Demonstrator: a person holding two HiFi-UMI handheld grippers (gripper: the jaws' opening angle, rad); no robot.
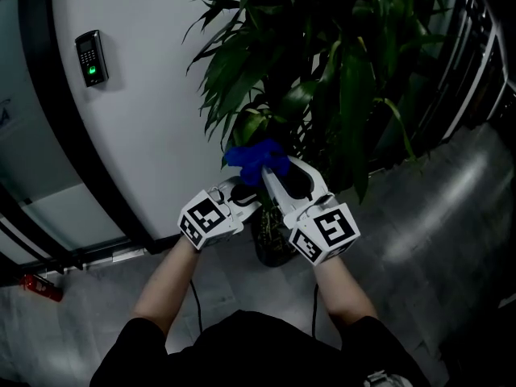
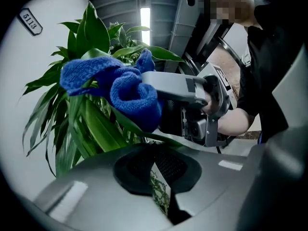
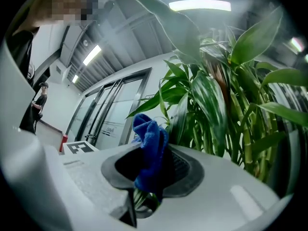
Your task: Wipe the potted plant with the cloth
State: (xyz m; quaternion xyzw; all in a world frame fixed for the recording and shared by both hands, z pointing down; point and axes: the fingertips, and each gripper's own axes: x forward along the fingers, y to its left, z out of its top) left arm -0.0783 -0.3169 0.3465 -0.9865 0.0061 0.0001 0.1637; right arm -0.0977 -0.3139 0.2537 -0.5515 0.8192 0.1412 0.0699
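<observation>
The potted plant [image 1: 339, 71] has long dark green leaves and stands in a dark pot [image 1: 272, 247] on the floor by a white wall. A blue cloth [image 1: 256, 158] is bunched at the lower leaves, and my right gripper [image 1: 272, 172] is shut on it. The cloth [image 3: 150, 148] hangs folded between the right gripper's [image 3: 154, 165] pads. My left gripper [image 1: 246, 193] sits just left of it, jaws shut, with a thin leaf [image 2: 144, 131] pinched at the left gripper's [image 2: 156, 150] tips. In the left gripper view the cloth [image 2: 130, 95] rests against that leaf.
A keypad [image 1: 91, 57] hangs on the white wall [image 1: 153, 119]. A red object [image 1: 40, 286] lies on the grey floor at the lower left. Dark railings [image 1: 484, 63] run along the right. Bamboo-like stems [image 3: 250, 129] stand close behind the right gripper.
</observation>
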